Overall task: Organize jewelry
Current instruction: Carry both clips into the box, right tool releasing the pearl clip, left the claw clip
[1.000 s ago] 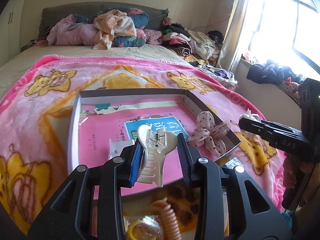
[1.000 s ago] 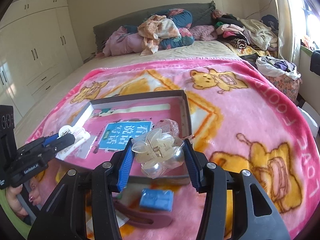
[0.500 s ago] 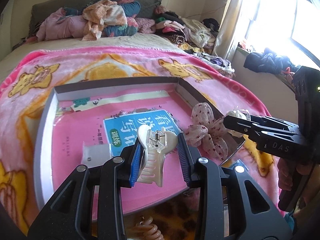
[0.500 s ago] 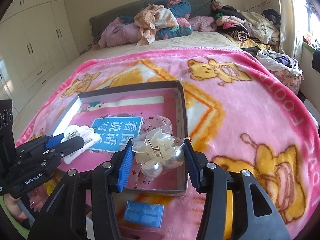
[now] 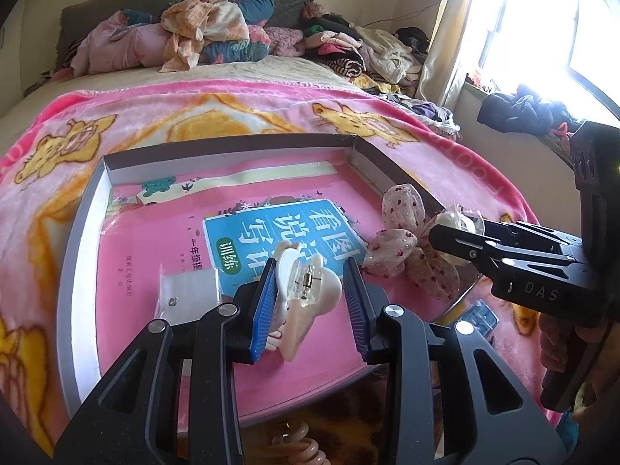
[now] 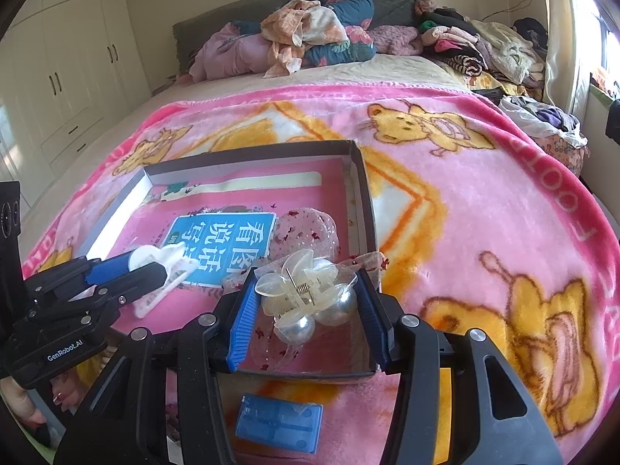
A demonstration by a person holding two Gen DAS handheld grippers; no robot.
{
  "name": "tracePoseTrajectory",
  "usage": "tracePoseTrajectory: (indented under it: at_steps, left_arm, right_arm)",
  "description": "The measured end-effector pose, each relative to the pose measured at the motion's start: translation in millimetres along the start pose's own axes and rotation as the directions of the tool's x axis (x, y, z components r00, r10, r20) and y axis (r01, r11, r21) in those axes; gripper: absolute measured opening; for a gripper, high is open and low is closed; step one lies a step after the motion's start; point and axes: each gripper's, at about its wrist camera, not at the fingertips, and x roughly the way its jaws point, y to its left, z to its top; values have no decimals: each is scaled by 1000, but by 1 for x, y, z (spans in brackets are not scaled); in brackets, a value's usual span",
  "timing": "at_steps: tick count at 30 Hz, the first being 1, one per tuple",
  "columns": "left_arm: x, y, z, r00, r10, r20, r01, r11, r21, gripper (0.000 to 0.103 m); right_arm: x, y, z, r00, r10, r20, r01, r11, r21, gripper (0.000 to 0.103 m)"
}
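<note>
A shallow box (image 5: 83, 209) (image 6: 360, 178) with a pink book in it lies on the pink blanket. My left gripper (image 5: 310, 302) is shut on a cream claw hair clip (image 5: 306, 290), held low over the box's front part; it also shows in the right wrist view (image 6: 128, 271). My right gripper (image 6: 306, 306) is shut on a clear flower clip with pearls (image 6: 306, 294), over the box's front right corner; it shows at right in the left wrist view (image 5: 457, 232). A dotted fabric bow (image 5: 403, 240) (image 6: 306, 232) lies in the box's right side.
A small clear packet (image 5: 190, 294) lies in the box at front left. A blue plastic case (image 6: 279, 422) and a coiled hair tie (image 5: 298, 449) lie on the blanket in front of the box. Piled clothes (image 6: 310, 38) fill the bed's far end.
Both grippers have moved forward and lower over the box with their clips still held. The left clip has tilted down toward the book.
</note>
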Motion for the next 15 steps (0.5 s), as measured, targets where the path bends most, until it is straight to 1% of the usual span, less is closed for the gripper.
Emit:
tracePoseTrajectory:
  at_steps: [6, 9, 15]
  left_arm:
    - [-1, 4, -2, 1000, 6, 0, -6, 1000, -10, 27]
    - [-2, 4, -3, 1000, 11, 2, -11, 1000, -11, 28]
    - [-4, 7, -5, 1000, 18, -4, -18, 1000, -22, 30]
  right_arm:
    - [1, -1, -6, 1000, 2, -2, -2, 1000, 11, 48]
    - [-1, -2, -7, 1000, 4, 0, -4, 1000, 14, 52]
    - [-7, -4, -11, 1000, 11, 11, -12, 1000, 19, 54]
